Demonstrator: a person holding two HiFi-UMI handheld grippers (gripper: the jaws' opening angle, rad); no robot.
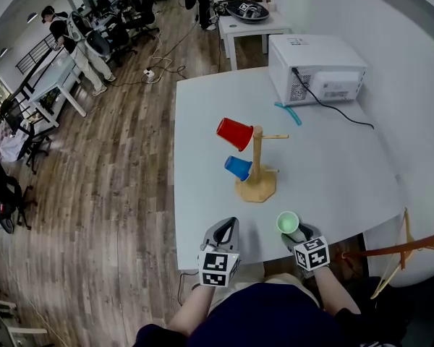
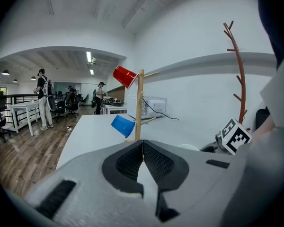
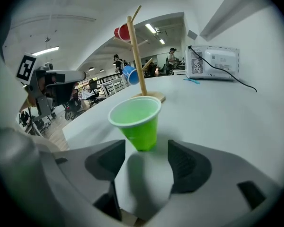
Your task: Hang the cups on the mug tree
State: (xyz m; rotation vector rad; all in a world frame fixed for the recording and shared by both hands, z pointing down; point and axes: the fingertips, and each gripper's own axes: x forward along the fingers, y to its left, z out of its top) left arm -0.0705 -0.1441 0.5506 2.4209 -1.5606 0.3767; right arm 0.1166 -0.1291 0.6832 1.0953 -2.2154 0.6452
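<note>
green tapered plastic cup (image 3: pixel 135 122) stands untouched between spread jaws of right gripper (image 3: pixel 145 145). only left gripper view shows left gripper (image 2: pixel 143 148), textured black pads (image 2: pixel 129 163) pressed together.

The room is bright all over. Long ceiling lights (image 2: pixel 89 56) glow far back in the left gripper view. The white counter (image 1: pixel 202 194) looks bright, with no hard glare. The green cup (image 3: pixel 137 119) drops a soft gray shadow on its near side. Every picture bends round at the edges and has dark corners. The right claw (image 3: pixel 144 159) looks soft and blurry up close.
</note>
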